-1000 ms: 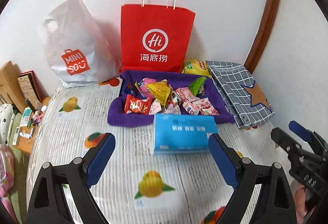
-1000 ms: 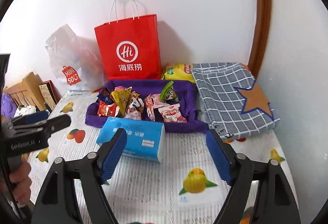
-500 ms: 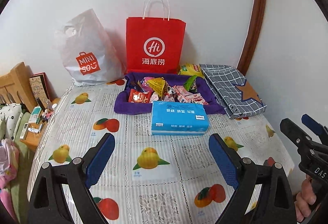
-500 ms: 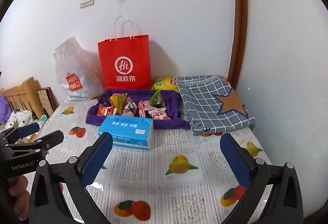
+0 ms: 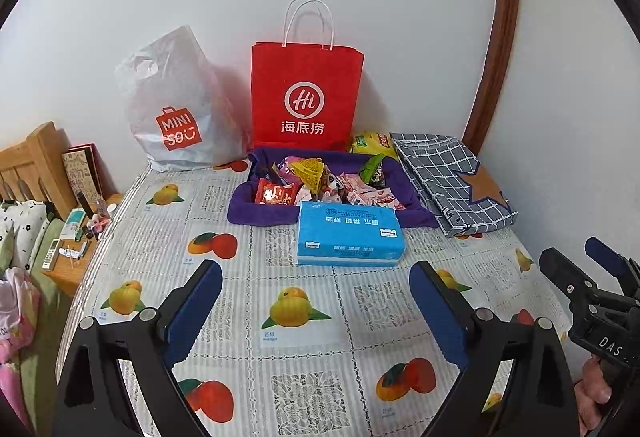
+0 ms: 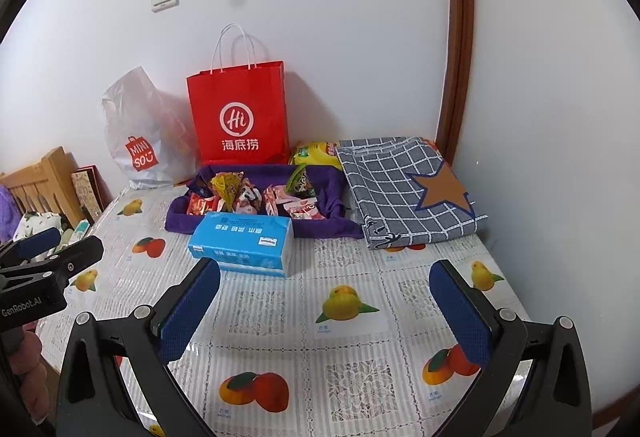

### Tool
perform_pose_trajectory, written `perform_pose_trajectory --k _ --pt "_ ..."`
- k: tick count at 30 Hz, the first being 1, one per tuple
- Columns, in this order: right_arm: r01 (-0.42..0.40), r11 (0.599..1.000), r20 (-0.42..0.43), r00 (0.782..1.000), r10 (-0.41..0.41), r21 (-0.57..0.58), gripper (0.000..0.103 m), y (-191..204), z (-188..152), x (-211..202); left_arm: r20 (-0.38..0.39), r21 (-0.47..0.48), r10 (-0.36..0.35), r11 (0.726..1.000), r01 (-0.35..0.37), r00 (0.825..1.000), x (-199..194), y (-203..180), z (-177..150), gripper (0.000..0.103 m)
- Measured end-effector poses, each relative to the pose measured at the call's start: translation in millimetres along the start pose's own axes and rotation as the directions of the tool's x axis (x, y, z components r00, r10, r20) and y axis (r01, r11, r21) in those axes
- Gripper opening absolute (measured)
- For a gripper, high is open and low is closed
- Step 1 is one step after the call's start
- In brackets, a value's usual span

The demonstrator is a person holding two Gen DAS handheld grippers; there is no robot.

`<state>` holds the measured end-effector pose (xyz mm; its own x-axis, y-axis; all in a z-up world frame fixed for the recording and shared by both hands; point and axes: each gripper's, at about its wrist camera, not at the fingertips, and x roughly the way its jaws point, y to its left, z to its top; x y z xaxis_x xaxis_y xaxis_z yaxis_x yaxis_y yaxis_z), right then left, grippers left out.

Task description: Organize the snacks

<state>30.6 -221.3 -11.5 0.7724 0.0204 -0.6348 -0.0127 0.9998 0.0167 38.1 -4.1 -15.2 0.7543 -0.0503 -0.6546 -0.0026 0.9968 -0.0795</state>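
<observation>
A purple fabric tray (image 5: pixel 245 212) (image 6: pixel 178 221) at the back of the table holds several wrapped snacks (image 5: pixel 308 181) (image 6: pixel 256 195). A blue tissue pack (image 5: pixel 349 235) (image 6: pixel 243 242) lies in front of it. A yellow snack bag (image 5: pixel 372 144) (image 6: pixel 314 153) sits behind the tray. My left gripper (image 5: pixel 316 311) hangs open over the near tablecloth, nothing between its blue pads. My right gripper (image 6: pixel 326 311) is open too, well short of the tissue pack and empty. Each gripper shows at the edge of the other's view.
A red paper bag (image 5: pixel 306 97) and a white plastic bag (image 5: pixel 176 105) stand against the wall. A folded grey checked cloth (image 5: pixel 452 181) lies at the right. The fruit-print tablecloth (image 5: pixel 280 277) covers the table. A wooden headboard (image 5: pixel 36 161) and a cluttered low shelf (image 5: pixel 76 241) are at left.
Both grippers have pulled back from the tray and risen a little, so more tablecloth shows. The right gripper's jaws have spread wider. Nothing was picked up.
</observation>
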Motion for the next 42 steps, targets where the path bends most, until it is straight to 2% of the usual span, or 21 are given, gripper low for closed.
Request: perform_pose_trajectory --k 42 --pt "0.0 1.0 0.004 1.0 0.0 -0.005 0.103 0.8 -2.1 -6.3 -0.002 0.014 0.0 1.0 0.0 1.0 -1.9 -4.9 -1.6 0.095"
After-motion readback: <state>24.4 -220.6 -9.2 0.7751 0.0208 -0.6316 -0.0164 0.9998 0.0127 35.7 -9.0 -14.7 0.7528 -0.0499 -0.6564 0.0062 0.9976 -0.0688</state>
